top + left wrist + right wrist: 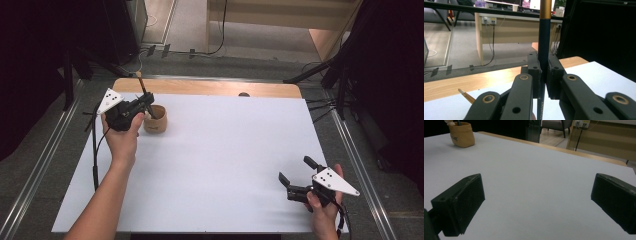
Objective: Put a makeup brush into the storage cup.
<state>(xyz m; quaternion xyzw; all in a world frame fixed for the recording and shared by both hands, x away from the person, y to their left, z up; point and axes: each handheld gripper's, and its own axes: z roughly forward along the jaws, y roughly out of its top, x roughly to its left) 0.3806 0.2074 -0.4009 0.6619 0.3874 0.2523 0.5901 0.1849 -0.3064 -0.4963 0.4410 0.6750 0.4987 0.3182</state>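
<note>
High view: left hand-held gripper (148, 100) pinching a dark pencil (144, 91), tip down over the tan cup (155, 119) at the desk's (225, 150) far left. Placing step, probably; next, lower straight, then release. Right hand-held gripper (295, 176) spread, idle.

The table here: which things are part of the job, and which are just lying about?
In use: dark pencil clamped in the left gripper; tan cup beside it.
Lying about: second pencil; open right gripper, idle.
</note>
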